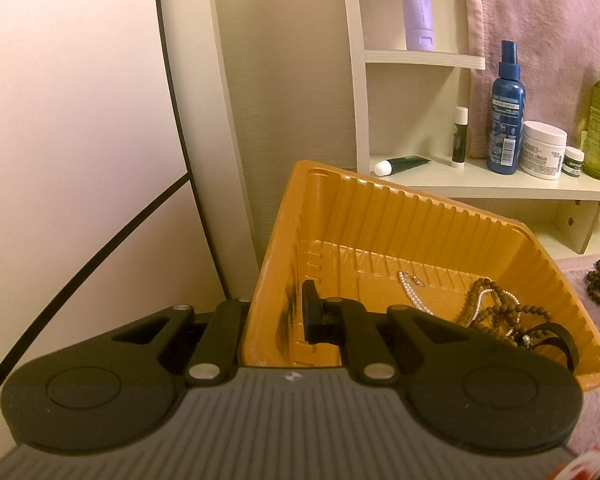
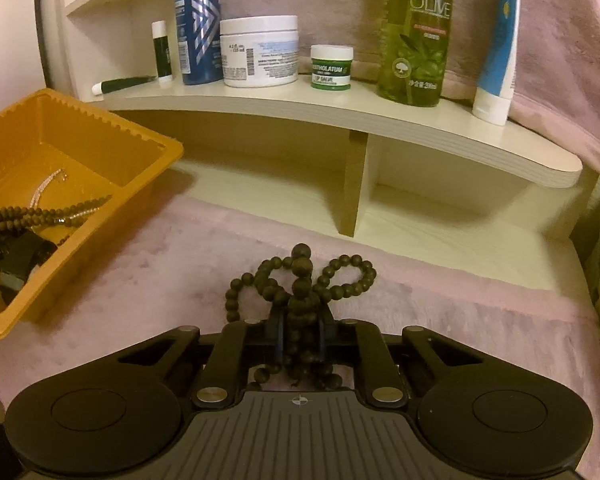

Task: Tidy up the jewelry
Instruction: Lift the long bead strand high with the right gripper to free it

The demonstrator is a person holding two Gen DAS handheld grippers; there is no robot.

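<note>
An orange ribbed plastic tray (image 1: 380, 216) sits tilted on the pink cloth. My left gripper (image 1: 278, 316) is shut on its left wall, with one finger (image 1: 312, 312) inside the tray and the other hidden behind the wall. In the tray lie a pearl strand (image 1: 414, 292), a brown bead strand (image 1: 496, 308) and a black strap (image 1: 560, 336). In the right wrist view the tray (image 2: 140, 136) is at the left. My right gripper (image 2: 300, 324) is shut on a dark bead strand (image 2: 300, 276), whose loops spread on the cloth ahead of the fingertips.
A cream shelf (image 2: 340, 108) behind the cloth carries a blue spray bottle (image 2: 198, 20), a white jar (image 2: 260, 52), a small green jar (image 2: 332, 68), a green olive bottle (image 2: 416, 32) and a tube (image 2: 496, 52). A pink towel (image 2: 560, 40) hangs at the back right. Open cubbies lie under the shelf.
</note>
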